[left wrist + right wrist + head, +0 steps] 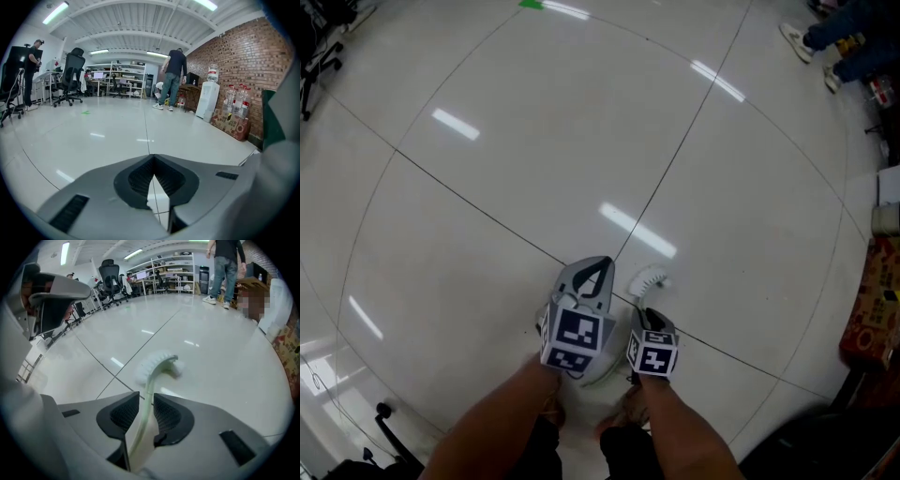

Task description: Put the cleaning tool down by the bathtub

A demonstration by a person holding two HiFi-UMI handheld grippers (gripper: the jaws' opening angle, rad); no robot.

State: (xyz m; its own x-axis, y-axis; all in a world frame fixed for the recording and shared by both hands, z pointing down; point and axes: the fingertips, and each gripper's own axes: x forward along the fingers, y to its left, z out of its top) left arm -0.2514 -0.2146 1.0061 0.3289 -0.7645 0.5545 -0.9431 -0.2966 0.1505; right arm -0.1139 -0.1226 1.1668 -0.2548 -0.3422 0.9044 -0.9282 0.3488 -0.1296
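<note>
The cleaning tool is a white brush (pixel 649 278) with a curved head and a pale handle. It lies low over the glossy white tiled floor (pixel 534 159), just ahead of my two grippers. In the right gripper view the brush (pixel 154 363) points away from me and its handle runs back between the black pads (pixel 123 414). My right gripper (pixel 146 398) stands open with the handle loose between its jaws. My left gripper (pixel 596 265) is beside it on the left. Its jaws (pixel 153 159) meet at the tips with nothing in them. No bathtub is in view.
A person (pixel 174 77) stands at the far end by a table. A water dispenser (pixel 208 96) and boxes of bottles (pixel 234 119) line the brick wall on the right. Office chairs (pixel 70 77) and desks are at the far left. A red box (pixel 874 300) is at the right edge.
</note>
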